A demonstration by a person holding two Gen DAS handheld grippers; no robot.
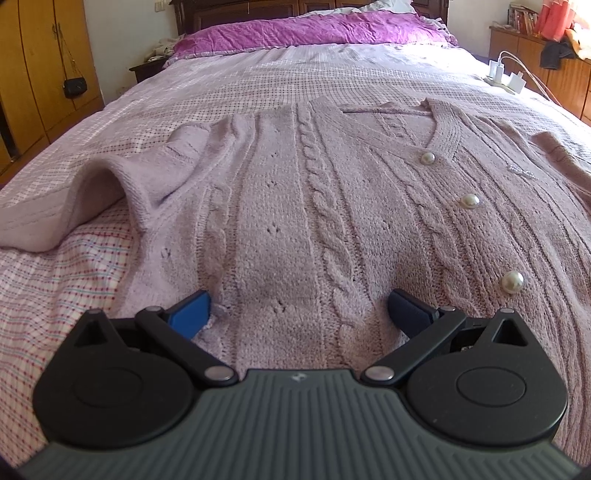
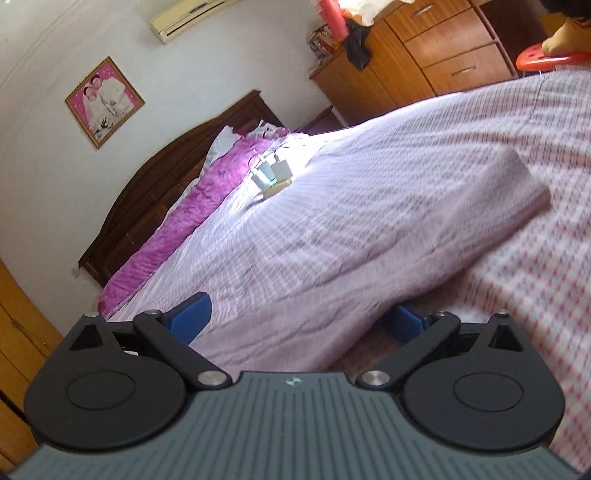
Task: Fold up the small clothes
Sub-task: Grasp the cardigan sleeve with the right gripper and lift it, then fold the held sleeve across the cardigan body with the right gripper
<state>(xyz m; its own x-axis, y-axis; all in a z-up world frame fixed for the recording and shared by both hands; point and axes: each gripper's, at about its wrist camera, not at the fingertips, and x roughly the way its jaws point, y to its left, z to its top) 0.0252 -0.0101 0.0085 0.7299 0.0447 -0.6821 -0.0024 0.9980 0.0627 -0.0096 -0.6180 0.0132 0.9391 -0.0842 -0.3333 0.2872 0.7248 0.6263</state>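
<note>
Both tongs are held wide apart, gripping nothing: the left tongs (image 1: 299, 310) low over the cardigan's (image 1: 295, 206) hem, the right tongs (image 2: 297, 317) beside its sleeve (image 2: 406, 229). The cardigan lies spread across the bed (image 1: 258, 77). The thick knit could be bunched by a shallow bite, or a pearl button (image 1: 512, 282) snagged.

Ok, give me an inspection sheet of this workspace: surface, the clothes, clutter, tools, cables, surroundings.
Surface: bed with checked sheet, purple quilt at the head.
Job's things: pink cardigan spread flat, buttoned, pearl buttons; one sleeve rumpled.
Clutter: chargers on the sheet.
Tools: left tool open over the hem; right tool open, straddling blurred fabric.
Cables: white leads off the chargers.
Surroundings: wardrobe, dresser, headboard, wall picture.
</note>
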